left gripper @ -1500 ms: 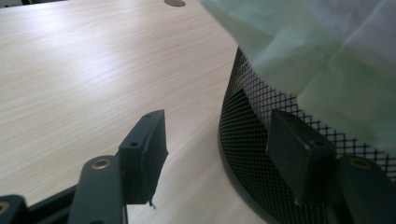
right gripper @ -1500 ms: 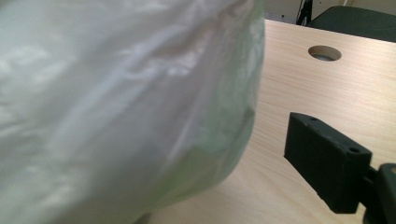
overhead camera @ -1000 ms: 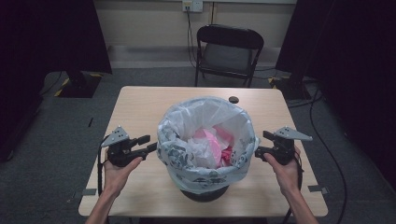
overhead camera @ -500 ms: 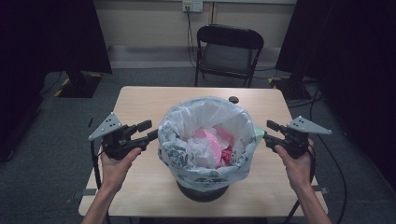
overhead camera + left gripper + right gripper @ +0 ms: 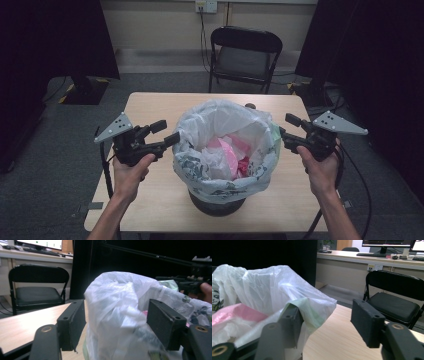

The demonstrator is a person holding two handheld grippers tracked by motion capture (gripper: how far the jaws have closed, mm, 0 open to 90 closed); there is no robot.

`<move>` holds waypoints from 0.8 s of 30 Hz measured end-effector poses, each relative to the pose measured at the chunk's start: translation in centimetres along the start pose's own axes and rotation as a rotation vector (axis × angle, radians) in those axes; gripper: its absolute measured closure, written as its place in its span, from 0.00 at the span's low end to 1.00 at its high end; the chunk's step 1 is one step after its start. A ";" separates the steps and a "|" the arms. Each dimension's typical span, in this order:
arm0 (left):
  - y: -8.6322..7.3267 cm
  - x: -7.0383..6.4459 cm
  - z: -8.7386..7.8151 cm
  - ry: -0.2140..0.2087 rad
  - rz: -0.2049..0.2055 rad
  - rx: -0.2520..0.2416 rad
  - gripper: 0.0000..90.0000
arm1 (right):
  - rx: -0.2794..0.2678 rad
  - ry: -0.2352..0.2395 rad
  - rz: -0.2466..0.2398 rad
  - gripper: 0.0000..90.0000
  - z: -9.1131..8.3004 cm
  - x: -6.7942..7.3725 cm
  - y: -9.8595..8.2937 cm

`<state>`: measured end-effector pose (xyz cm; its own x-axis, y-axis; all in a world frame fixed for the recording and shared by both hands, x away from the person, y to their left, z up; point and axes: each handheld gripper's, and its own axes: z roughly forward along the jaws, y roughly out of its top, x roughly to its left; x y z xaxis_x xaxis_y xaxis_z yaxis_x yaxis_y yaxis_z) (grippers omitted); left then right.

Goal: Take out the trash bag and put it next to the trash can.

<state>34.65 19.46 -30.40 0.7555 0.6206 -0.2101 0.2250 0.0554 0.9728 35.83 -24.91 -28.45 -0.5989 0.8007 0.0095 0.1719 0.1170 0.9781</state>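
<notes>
White plastic liner bag (image 5: 227,132) in dark round bin (image 5: 216,206), not yet gathered; left gripper (image 5: 167,134) and right gripper (image 5: 286,127) flanking bag rim, jaws spread, nothing held.

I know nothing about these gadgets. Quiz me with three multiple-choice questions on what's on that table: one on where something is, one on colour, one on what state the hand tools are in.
1. Where does the bin with the white bag stand?
A. middle of the table
B. on the chair
C. on the floor

2. What colour is the crumpled stuff inside the bag?
A. blue
B. pink
C. yellow

3. How are the left tool and right tool set?
A. both shut on the bag
B. one open, one shut
C. both open

Answers: 1 A, the high view shows it on the tabletop between both hands. 2 B, pink shows among the white. 3 C, each gripper view shows spread jaws.
</notes>
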 end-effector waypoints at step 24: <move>1.1 -1.5 1.1 0.021 0.095 0.041 1.00 | 0.050 0.144 -0.035 0.61 2.8 2.6 0.7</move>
<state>34.42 17.70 -29.12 0.7615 0.6380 -0.1148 0.1783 -0.0358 0.9833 36.51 -21.09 -28.36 -0.7105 0.7036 0.0083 0.1854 0.1758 0.9668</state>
